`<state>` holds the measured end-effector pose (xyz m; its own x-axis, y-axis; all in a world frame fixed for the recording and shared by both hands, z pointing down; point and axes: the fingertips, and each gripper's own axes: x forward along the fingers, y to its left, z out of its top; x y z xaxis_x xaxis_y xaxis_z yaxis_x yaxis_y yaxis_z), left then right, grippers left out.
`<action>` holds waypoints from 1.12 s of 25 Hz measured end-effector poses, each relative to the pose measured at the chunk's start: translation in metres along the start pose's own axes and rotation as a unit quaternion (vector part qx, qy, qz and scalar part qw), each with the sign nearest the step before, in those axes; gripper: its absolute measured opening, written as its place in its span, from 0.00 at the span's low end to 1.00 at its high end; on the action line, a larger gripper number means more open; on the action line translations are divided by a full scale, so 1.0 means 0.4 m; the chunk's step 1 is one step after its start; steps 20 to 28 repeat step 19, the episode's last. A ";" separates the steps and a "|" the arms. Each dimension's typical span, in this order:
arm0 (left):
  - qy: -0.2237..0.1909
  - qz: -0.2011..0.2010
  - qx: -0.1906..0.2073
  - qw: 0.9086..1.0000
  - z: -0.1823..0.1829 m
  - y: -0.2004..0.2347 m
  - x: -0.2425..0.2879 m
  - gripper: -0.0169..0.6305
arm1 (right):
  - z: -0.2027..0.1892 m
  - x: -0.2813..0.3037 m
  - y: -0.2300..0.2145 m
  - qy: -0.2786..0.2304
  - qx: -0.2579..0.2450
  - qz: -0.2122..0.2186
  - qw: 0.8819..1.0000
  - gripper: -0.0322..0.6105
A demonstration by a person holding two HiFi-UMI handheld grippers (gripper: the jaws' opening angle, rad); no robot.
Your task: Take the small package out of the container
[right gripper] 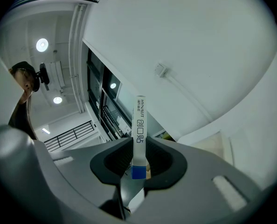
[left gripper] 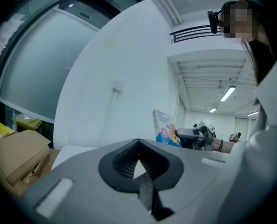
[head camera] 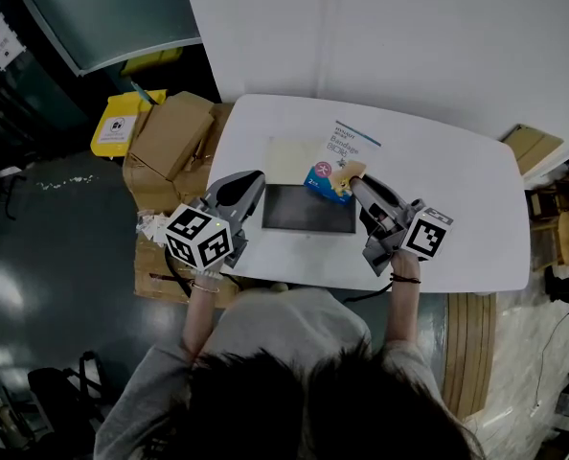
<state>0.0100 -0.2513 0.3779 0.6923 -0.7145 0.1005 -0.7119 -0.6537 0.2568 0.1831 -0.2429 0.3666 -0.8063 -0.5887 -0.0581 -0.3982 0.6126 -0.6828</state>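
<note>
The small package (head camera: 340,161) is a flat white and blue bandage box. It is held up above the far right corner of the dark grey container (head camera: 308,209) on the white table (head camera: 457,209). My right gripper (head camera: 353,182) is shut on its lower end. In the right gripper view the package (right gripper: 139,125) stands edge-on between the pads of that gripper (right gripper: 138,157). My left gripper (head camera: 256,182) rests by the container's left side, shut, with nothing in it (left gripper: 138,148). The left gripper view shows the package (left gripper: 164,127) held by the right gripper (left gripper: 190,135).
A cream sheet (head camera: 289,161) lies just behind the container. Cardboard boxes (head camera: 170,142) and a yellow item (head camera: 117,123) are stacked off the table's left edge. A wooden panel (head camera: 529,147) leans at the far right, and wooden slats (head camera: 466,353) lie at the near right. A white wall is behind the table.
</note>
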 end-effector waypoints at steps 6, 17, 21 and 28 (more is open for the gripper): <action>-0.001 -0.001 0.001 1.000 0.003 -0.004 0.002 0.01 | 0.002 0.001 0.003 0.004 -0.010 -0.001 1.000 0.21; -0.001 -0.004 0.002 1.000 0.004 -0.006 0.013 0.01 | 0.002 0.004 -0.002 0.016 -0.028 -0.002 0.999 0.20; -0.001 -0.004 0.003 1.000 0.004 -0.005 0.015 0.01 | 0.004 0.006 -0.003 0.015 -0.029 -0.001 0.999 0.20; -0.001 -0.004 0.003 1.000 0.004 -0.005 0.015 0.01 | 0.004 0.006 -0.003 0.015 -0.029 -0.001 0.999 0.20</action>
